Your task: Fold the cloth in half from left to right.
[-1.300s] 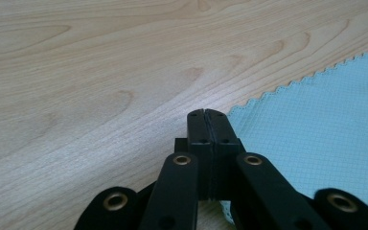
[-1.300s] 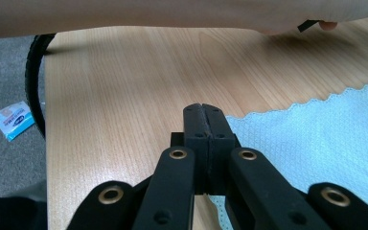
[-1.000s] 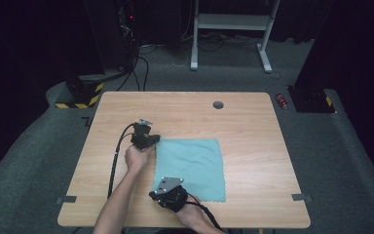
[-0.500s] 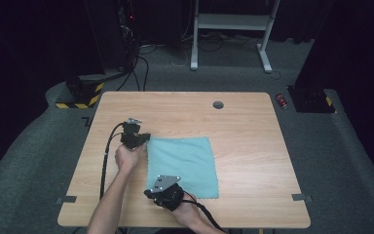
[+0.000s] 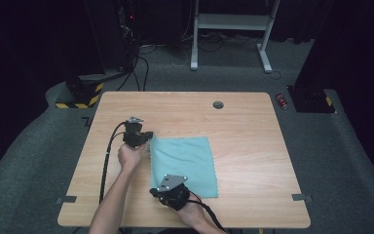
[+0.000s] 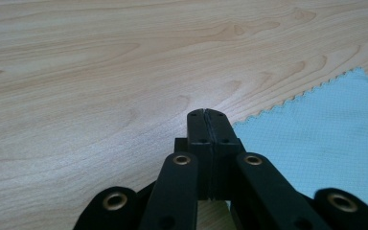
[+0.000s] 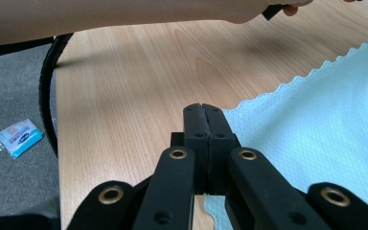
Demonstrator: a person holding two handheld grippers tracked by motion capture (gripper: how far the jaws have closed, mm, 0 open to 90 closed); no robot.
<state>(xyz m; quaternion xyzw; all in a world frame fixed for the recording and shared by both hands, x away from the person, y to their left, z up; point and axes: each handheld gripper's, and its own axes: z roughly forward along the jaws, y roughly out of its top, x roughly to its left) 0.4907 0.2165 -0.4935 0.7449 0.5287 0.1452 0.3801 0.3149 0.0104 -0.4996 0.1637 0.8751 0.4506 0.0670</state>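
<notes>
The cloth [image 5: 185, 165] lies flat on the table [image 5: 253, 146], thin, limp and light, likely to sag when lifted. The left gripper [image 6: 205, 115] and right gripper [image 7: 204, 109] each pinch a corner on its left edge, jaws fully closed; corners suit best.

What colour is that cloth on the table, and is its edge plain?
The cloth is light teal with a zigzag-cut edge, clearest in the right gripper view.

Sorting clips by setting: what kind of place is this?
Probably a lab or recording workspace: a lone wooden table on grey carpet, dark cabinets with trailing cables behind, and a white equipment frame.
</notes>
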